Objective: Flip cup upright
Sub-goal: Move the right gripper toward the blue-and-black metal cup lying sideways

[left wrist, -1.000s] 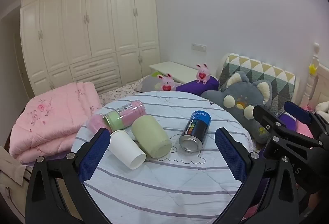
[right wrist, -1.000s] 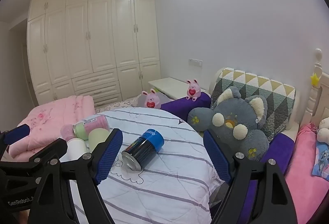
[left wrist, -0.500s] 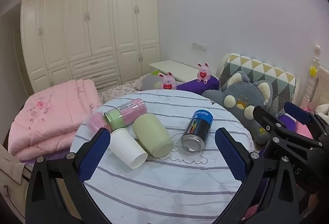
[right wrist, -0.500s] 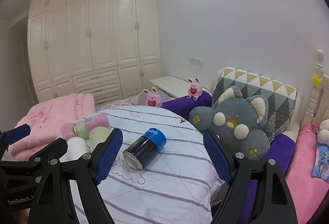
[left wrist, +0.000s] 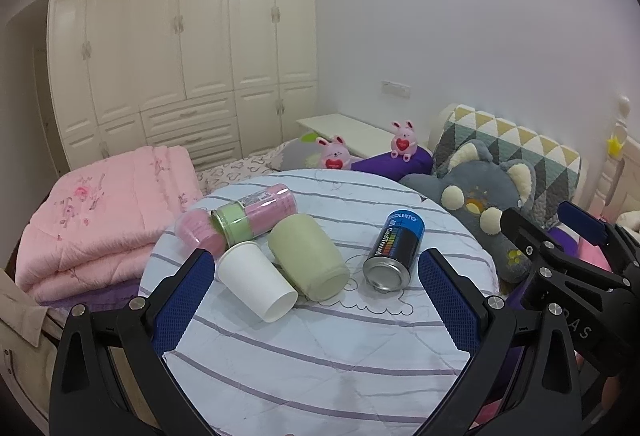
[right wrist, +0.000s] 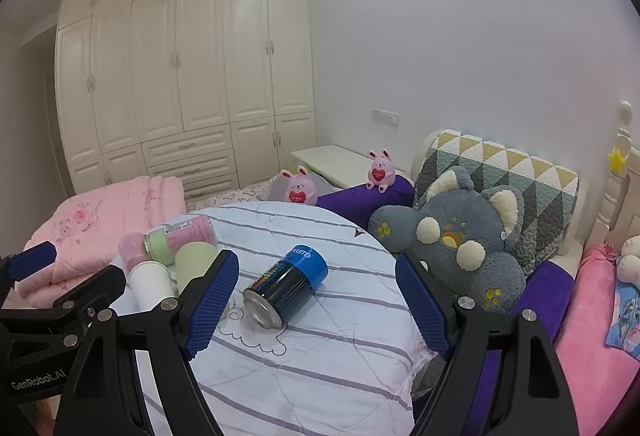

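Note:
A white paper cup (left wrist: 257, 280) lies on its side on the round striped table (left wrist: 320, 340), mouth toward me. A pale green cup (left wrist: 307, 257) lies on its side beside it, touching it. Both also show in the right wrist view, the white cup (right wrist: 151, 284) and the green cup (right wrist: 196, 263) partly hidden behind the left finger. My left gripper (left wrist: 316, 300) is open and empty, held back from the cups. My right gripper (right wrist: 316, 306) is open and empty, facing a blue and black can (right wrist: 286, 286) that lies on its side.
A pink and green bottle (left wrist: 256, 210) lies behind the cups. The can (left wrist: 394, 250) lies right of the green cup. A folded pink quilt (left wrist: 96, 212) is to the left, a grey plush toy (left wrist: 480, 204) and pillows to the right. A wardrobe stands behind.
Both grippers have drifted slightly, so the table and cups sit a little lower and closer in view. Nothing on the table has moved, and both grippers stay open.

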